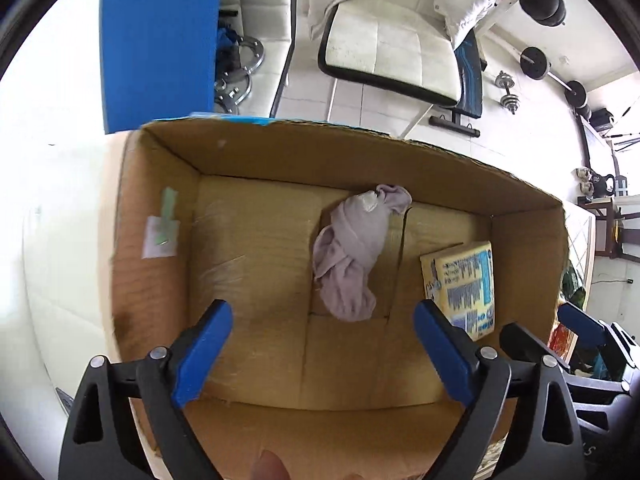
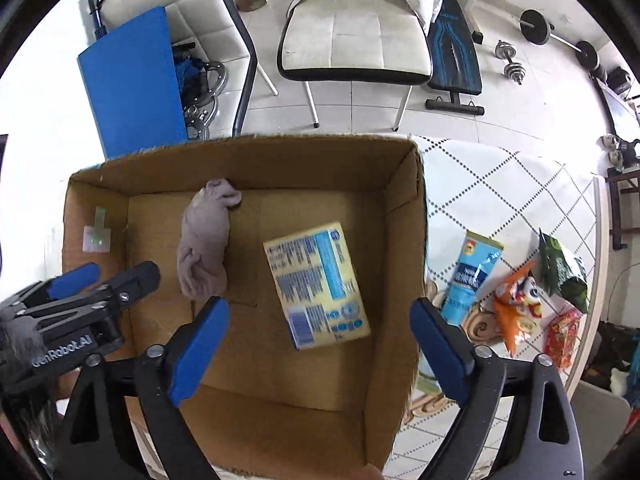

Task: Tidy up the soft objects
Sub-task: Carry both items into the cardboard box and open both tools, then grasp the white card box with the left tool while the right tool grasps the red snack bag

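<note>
Left wrist view: left gripper (image 1: 322,326) hangs spread wide and empty over the cardboard box (image 1: 320,140); a lilac sock (image 1: 350,252) and yellow packet (image 1: 466,284) lie on its floor. Right gripper (image 2: 320,322) likewise gapes empty above the packet.

One cardboard box (image 2: 404,216), one lilac sock bundle (image 2: 204,240), one yellow packet (image 2: 316,288) and four snack packets (image 2: 516,304) are counted.

Inside the cardboard box (image 2: 404,216): sock (image 2: 204,240) on the floor toward the far wall, left of the flat packet (image 2: 316,286), the two apart. On the table (image 2: 520,184) right of the box: tube (image 2: 474,276) nearest, snack bags (image 2: 520,312) farther right. Behind the box: chair (image 2: 352,40).
</note>
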### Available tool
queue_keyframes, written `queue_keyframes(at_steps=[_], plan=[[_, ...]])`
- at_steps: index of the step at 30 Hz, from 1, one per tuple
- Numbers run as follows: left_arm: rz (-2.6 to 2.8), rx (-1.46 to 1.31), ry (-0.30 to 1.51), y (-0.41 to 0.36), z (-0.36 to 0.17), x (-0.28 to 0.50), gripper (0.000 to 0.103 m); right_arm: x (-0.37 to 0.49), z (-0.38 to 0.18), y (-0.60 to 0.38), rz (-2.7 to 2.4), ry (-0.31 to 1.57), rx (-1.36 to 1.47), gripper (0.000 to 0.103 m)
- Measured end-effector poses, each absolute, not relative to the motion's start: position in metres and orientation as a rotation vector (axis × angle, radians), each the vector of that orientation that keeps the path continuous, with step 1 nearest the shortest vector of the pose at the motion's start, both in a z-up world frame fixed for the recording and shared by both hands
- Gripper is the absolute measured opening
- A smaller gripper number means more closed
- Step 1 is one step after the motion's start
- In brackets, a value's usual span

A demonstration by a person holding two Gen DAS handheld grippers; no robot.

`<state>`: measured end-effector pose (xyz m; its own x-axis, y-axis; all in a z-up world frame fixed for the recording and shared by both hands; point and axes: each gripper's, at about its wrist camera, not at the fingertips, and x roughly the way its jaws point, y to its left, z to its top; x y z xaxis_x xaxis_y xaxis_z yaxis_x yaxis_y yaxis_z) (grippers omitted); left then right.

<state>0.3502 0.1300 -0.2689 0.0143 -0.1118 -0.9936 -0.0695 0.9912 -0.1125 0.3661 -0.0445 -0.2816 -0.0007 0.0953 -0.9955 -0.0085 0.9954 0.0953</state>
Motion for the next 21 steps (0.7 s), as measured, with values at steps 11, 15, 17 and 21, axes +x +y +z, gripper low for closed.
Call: queue_keyframes(at_steps=[11, 15, 17, 21], plan=[[-0.024, -0.058, 1.464, 0.141, -0.238, 0.296, 0.094, 0.304, -0.270, -0.031, 0.106, 1.554, 0.041, 0.099], [-0.025, -0.059, 1.443, 0.138, -0.224, 0.278, 0.094, 0.282, -0.257, -0.032, 0.121, 1.533, 0.045, 0.099], [-0.023, -0.064, 1.426, 0.135, -0.215, 0.269, 0.094, 0.272, -0.250, -0.032, 0.134, 1.520, 0.050, 0.099], [-0.024, -0.069, 1.382, 0.124, -0.194, 0.254, 0.094, 0.258, -0.231, -0.041, 0.163, 1.486, 0.074, 0.099]])
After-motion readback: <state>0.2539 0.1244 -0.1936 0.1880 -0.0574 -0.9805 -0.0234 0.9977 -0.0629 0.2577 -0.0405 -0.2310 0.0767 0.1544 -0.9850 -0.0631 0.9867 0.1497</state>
